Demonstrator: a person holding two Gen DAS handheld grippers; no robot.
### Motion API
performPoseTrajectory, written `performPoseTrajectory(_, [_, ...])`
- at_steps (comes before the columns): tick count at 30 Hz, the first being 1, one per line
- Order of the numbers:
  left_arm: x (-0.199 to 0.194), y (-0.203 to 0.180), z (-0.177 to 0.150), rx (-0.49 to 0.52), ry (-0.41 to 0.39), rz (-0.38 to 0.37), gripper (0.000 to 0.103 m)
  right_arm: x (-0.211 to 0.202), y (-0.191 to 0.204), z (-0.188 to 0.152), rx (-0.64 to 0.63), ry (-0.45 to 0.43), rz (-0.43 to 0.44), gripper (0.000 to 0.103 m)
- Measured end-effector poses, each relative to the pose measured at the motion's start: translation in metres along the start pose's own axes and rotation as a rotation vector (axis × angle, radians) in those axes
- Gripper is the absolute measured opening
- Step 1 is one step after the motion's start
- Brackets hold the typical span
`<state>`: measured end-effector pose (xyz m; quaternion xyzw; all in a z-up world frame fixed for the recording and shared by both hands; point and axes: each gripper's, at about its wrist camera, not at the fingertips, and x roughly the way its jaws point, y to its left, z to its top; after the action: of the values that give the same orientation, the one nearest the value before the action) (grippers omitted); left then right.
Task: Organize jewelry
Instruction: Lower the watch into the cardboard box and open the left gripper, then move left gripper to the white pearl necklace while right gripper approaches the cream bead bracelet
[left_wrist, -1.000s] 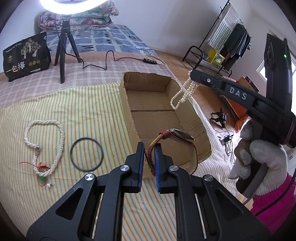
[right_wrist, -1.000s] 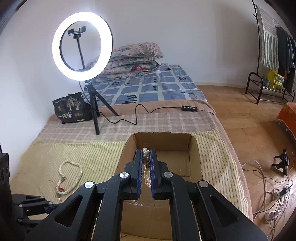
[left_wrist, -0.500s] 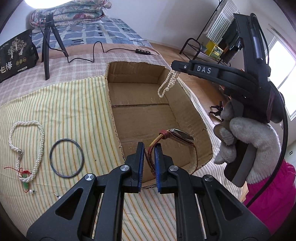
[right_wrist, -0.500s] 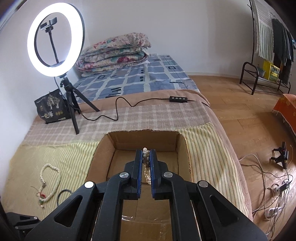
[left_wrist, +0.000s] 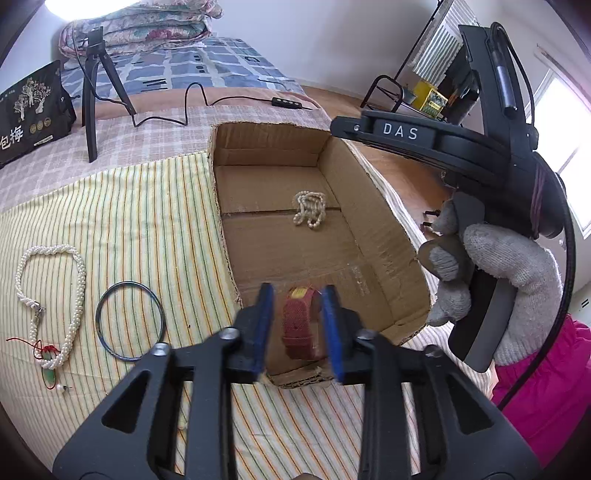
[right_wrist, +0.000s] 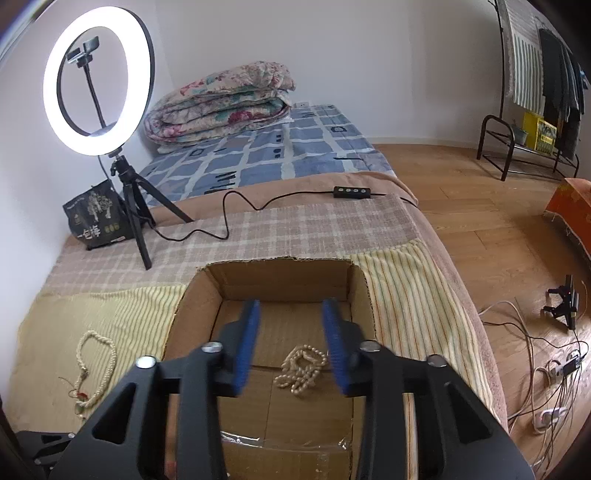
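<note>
Your open brown cardboard box (left_wrist: 373, 206) sits on the striped yellow bedcover (left_wrist: 129, 221). Your left gripper (left_wrist: 297, 325) is opening around what looks like a red woven-strap watch (left_wrist: 299, 325), pads clear; your right gripper (right_wrist: 291, 343) opens above the small white pearl strand (right_wrist: 303, 369) on the box floor

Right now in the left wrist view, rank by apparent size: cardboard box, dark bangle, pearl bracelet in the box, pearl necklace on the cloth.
1. cardboard box
2. pearl necklace
3. dark bangle
4. pearl bracelet, though it lies bunched and farther away, so its true size is unsure.
</note>
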<state>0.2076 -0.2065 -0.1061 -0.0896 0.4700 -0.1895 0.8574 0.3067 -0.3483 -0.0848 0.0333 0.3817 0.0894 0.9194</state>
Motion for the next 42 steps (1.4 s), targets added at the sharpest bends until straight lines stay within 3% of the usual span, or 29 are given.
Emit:
performPoseTrajectory(2, [-0.004, 0.001, 0.0, 0.001, -0.014, 0.008, 0.042, -0.003, 0.0, 0.0, 0.001, -0.017, -0.023, 0.061])
performPoseTrajectory(7, [-0.008, 0.003, -0.001, -0.004, -0.015, 0.013, 0.042, -0.008, 0.0, 0.001, -0.001, -0.019, -0.058, 0.064])
performPoseTrajectory(25, [-0.056, 0.03, -0.01, -0.005, -0.076, 0.058, 0.043, -0.047, 0.019, -0.003, -0.021, -0.065, -0.064, 0.065])
performPoseTrajectory(35, [-0.092, 0.066, -0.017, -0.023, -0.116, 0.104, 0.043, -0.086, 0.039, -0.016, -0.037, -0.117, -0.034, 0.065])
performPoseTrajectory(42, [-0.114, 0.101, -0.02, -0.054, -0.136, 0.144, 0.043, -0.113, 0.069, -0.033, -0.12, -0.145, 0.001, 0.065])
